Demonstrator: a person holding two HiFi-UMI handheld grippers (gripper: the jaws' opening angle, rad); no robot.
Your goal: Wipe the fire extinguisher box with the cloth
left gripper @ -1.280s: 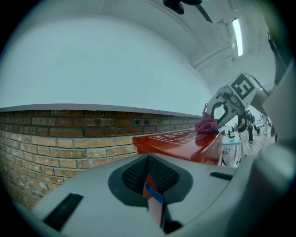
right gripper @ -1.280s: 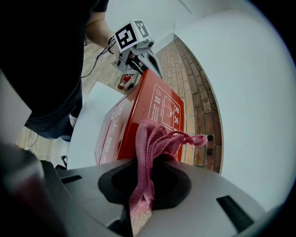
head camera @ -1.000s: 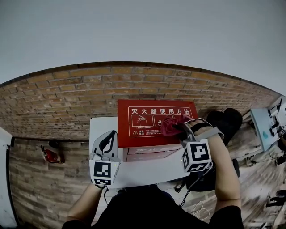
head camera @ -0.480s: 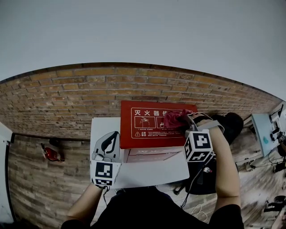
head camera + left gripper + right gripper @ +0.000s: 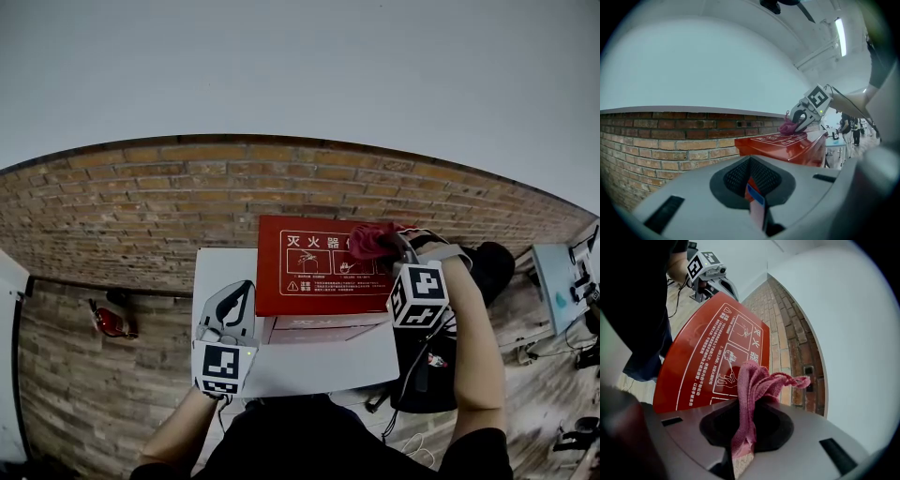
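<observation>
The red fire extinguisher box point(image 5: 314, 272) lies flat on a white table point(image 5: 217, 272), white instruction print on its lid. My right gripper point(image 5: 389, 247) is shut on a pink cloth point(image 5: 372, 240) and presses it on the lid near the far right corner. In the right gripper view the cloth point(image 5: 752, 390) bunches out between the jaws over the lid point(image 5: 708, 352). My left gripper point(image 5: 236, 292) rests beside the box's left front, shut and holding nothing. The left gripper view shows the box point(image 5: 787, 143) ahead, with the cloth point(image 5: 789, 127) and the right gripper point(image 5: 801, 123) on top.
A brick wall point(image 5: 141, 206) runs right behind the table. A small red fire extinguisher point(image 5: 108, 323) lies on the wooden floor at the left. A black bag point(image 5: 487, 255) and a light blue table point(image 5: 555, 281) stand at the right.
My right gripper has slid the cloth across the lid toward its far right corner. The left gripper has stayed beside the box.
</observation>
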